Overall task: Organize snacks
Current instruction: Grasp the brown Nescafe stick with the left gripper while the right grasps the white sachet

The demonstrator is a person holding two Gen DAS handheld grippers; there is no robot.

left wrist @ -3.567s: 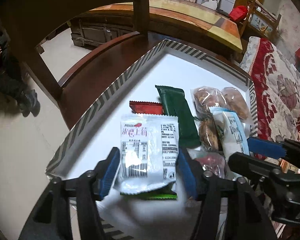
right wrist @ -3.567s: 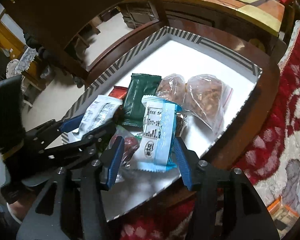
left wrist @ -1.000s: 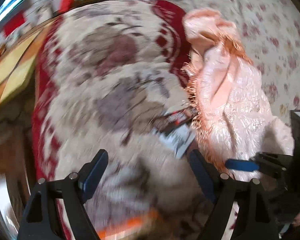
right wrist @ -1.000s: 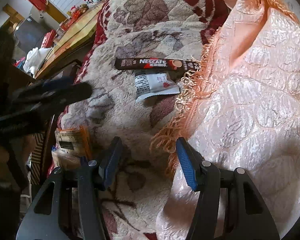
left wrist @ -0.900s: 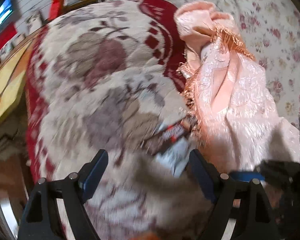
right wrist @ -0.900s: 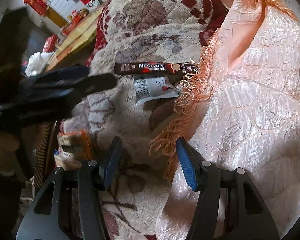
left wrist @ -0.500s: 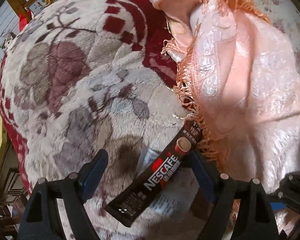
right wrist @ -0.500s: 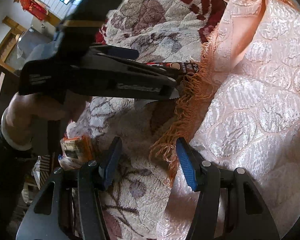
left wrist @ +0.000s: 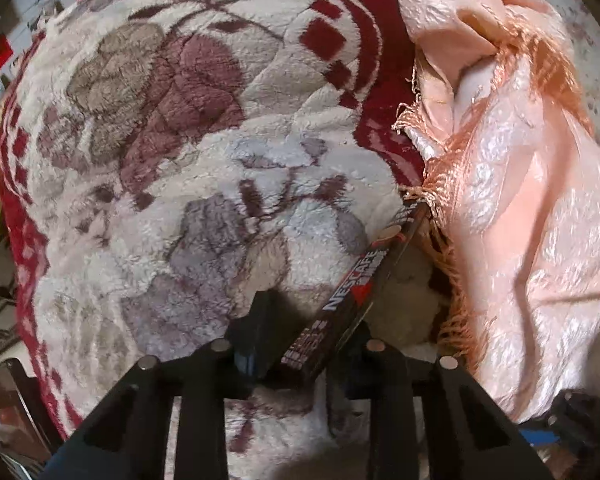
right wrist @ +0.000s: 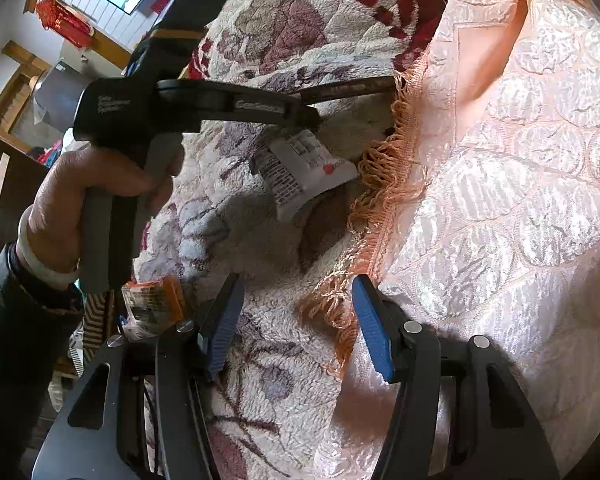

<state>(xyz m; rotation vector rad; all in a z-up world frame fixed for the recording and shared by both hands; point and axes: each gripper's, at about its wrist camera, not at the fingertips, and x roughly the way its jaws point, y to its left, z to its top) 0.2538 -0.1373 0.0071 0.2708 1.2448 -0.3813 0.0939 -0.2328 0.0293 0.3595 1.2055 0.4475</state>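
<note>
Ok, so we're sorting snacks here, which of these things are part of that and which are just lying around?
Part of the job:
- Nescafe stick, pinched in the left gripper, whose fingers have just closed on it
- white snack packet on the fleece blanket
- orange packet at the blanket's edge
- right gripper, open and empty

Just lying about:
- floral fleece blanket
- peach fringed cloth
</note>
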